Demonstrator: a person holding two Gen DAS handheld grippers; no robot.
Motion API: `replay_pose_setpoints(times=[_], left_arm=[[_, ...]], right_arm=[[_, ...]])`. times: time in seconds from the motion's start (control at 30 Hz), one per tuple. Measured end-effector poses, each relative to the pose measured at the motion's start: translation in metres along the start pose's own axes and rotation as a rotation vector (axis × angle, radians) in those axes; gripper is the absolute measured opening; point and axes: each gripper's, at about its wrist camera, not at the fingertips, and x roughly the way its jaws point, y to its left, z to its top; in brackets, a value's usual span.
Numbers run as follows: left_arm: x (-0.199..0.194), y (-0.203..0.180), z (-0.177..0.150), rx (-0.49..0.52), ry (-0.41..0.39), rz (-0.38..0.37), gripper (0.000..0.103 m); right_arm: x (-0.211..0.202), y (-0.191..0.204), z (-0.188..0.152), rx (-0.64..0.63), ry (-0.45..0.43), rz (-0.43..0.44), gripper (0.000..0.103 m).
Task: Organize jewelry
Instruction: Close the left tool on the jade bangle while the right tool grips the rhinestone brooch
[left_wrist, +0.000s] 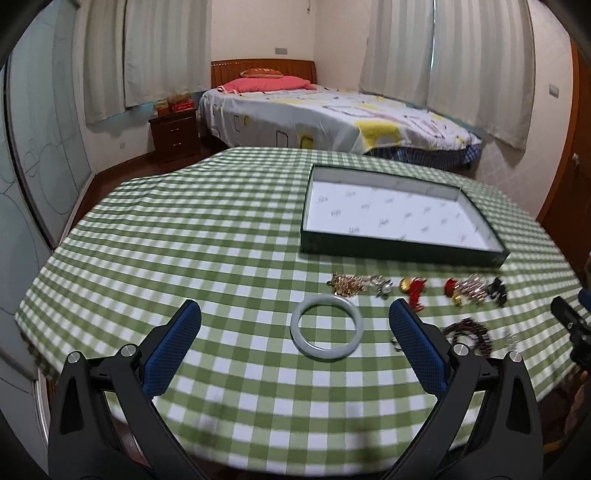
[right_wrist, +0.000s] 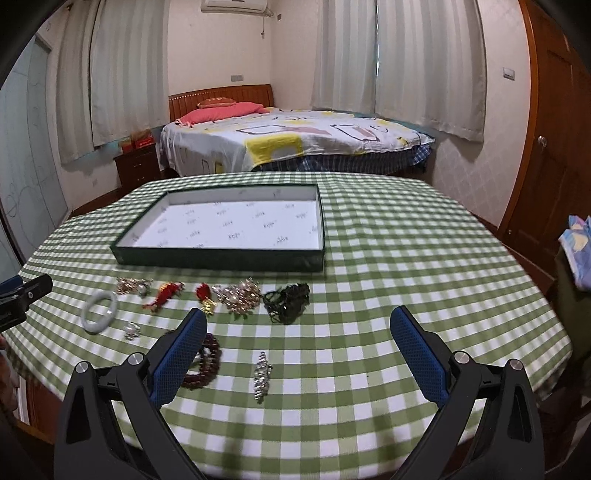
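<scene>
Two grippers are hovering low over the near edge of the checked tablecloth (right_wrist: 406, 236), both pointing forward toward the tray (right_wrist: 221, 260) and the bed (right_wrist: 295, 140) beyond. Starting on the left, the left gripper (left_wrist: 295, 325) is hanging level above the cloth with its blue pads spread wide, gripping nothing, and the pale jade bangle (left_wrist: 326, 328) is lying flat on the cloth right between them in its own view. Moving right, a row of small pieces is sitting just in front of the green tray: a gold cluster (left_wrist: 349, 284), a red charm (left_wrist: 415, 293), a gold-and-red bunch (left_wrist: 467, 291) and a black piece (right_wrist: 288, 301). The tray itself is showing only its white printed lining. Further right, the right gripper (right_wrist: 298, 328) is also holding level, jaws wide apart and gripping nothing, its left pad partly covering a dark red bead bracelet (right_wrist: 205, 365), with a silver brooch (right_wrist: 262, 376) lying on the cloth between the pads.
</scene>
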Motion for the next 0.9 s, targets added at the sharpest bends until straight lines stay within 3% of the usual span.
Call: replay_pose_setpoints(times=[0.23,0.5,0.6,0.9], left_arm=[[0.051,-0.008,-0.012,0.002,0.083,-0.030,0.099],[0.083,-0.020,-0.013,0.032,0.116,-0.040,0.099],[0.094,-0.021,-0.015,0.034,0.165,-0.057,0.090],[0.092,-0.027,-0.017,0.054,0.161,-0.043,0.087]], right_arm=[[0.028,-0.007,-0.013,0.018,0.039,0.004,0.096],[0.046,-0.007,-0.023,0.004,0.075,0.004,0.096],[0.048,-0.009,-0.024,0.009,0.082,0.004,0.096],[0.053,-0.008,-0.029,0.010,0.101,0.013,0.096]])
